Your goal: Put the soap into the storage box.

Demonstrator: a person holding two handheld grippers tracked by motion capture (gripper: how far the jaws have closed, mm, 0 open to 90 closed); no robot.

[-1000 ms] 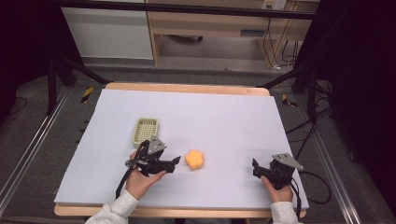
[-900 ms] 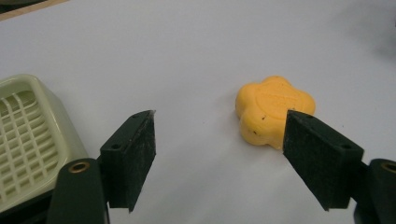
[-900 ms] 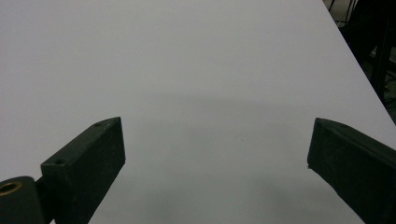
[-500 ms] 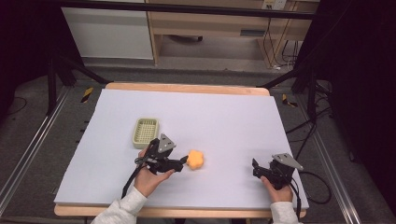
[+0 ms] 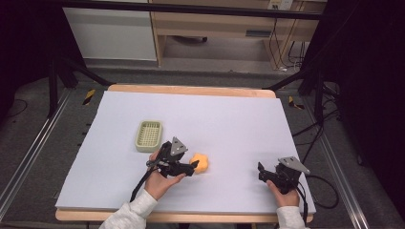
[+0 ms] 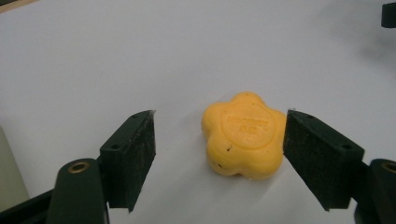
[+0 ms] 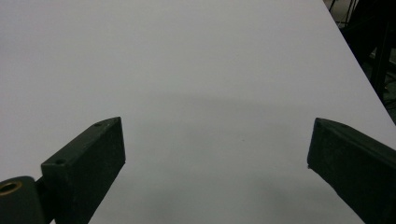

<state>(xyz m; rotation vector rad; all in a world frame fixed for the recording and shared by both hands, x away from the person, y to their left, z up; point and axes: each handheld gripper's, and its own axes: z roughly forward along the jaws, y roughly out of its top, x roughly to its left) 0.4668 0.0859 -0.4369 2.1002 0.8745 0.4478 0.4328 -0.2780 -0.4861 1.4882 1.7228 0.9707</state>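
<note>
One table [image 5: 229, 119], white top with a wooden rim showing at the far and near edges. Three loose items of note on it: one soap, one tray, and the two grippers held by a person.

Soap [image 5: 199, 163]: a single piece, orange-yellow, flower-shaped with rounded lobes and a round stamped mark on its upper face. It lies flat on the table, near the front edge, a little left of centre. In the left gripper view the soap [image 6: 243, 135] sits between the two jaws, closer to the right-hand one, which looks to be just at its side; I cannot tell if it touches. A clear gap lies between the soap and the other jaw.

Left gripper [image 5: 192, 167]: jaws spread wide around the soap, not pinching it. One hand [image 5: 161, 180] holds it from below.

Right gripper [image 5: 260, 172]: well apart from the soap, at the front right of the table. Its jaws are spread too, with bare table between them in the right gripper view [image 7: 215, 154]. Holding nothing.

Tray [image 5: 148, 135]: one, pale green, rectangular, slatted floor, empty. It stands just behind and left of the left gripper, apart from the soap.
</note>
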